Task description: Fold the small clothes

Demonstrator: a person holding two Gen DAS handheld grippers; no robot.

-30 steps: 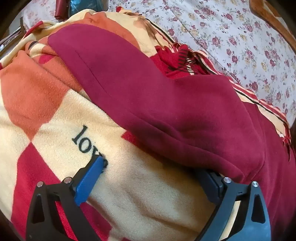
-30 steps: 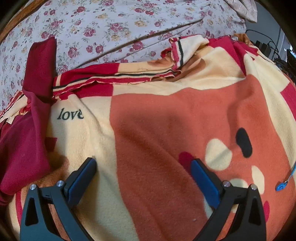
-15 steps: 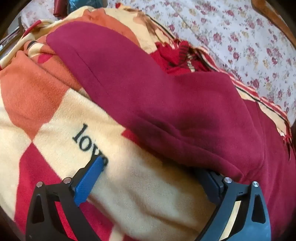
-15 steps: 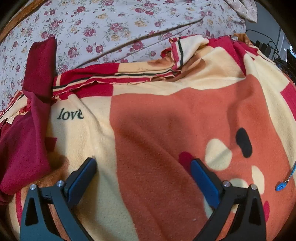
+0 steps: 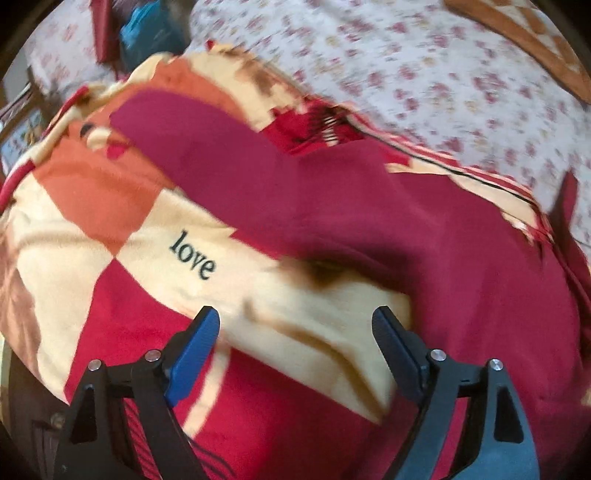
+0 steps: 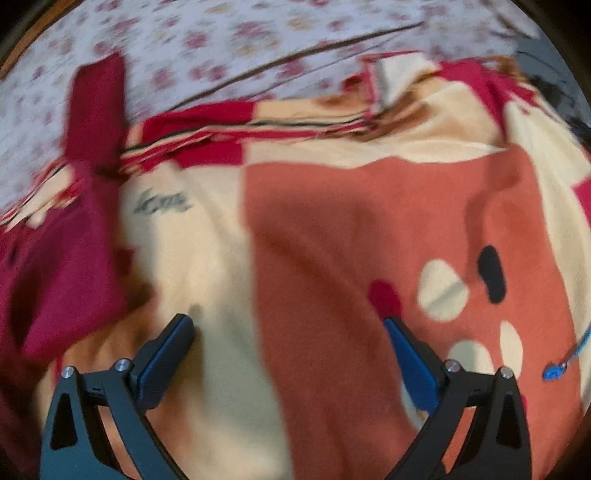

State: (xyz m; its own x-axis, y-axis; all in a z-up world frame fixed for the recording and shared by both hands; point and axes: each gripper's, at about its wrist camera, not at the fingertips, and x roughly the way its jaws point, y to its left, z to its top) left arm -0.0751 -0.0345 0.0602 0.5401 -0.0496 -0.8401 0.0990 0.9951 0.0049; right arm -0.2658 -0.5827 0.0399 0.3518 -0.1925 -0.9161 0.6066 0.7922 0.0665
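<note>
A dark maroon garment [image 5: 388, 206] lies spread across a patterned blanket [image 5: 92, 192]; one long part reaches to the upper left and the rest fills the right side. My left gripper [image 5: 295, 328] is open and empty, just in front of the garment's near edge, over the cream patch below the word "love". In the right wrist view the garment [image 6: 62, 266] lies at the far left. My right gripper [image 6: 288, 339] is open and empty over the blanket [image 6: 369, 229], to the right of the garment. Both views are motion-blurred.
A floral bedsheet [image 5: 424, 74] covers the bed beyond the blanket; it also shows in the right wrist view [image 6: 221, 40]. A wooden edge [image 5: 528, 40] shows at the top right. A teal object [image 5: 147, 33] sits at the far top left. A small blue item [image 6: 554, 371] lies on the blanket at right.
My left gripper has pulled back and away from the garment's edge, so both its fingers are clear of the cloth. My right gripper has shifted slightly; its view is now blurred.
</note>
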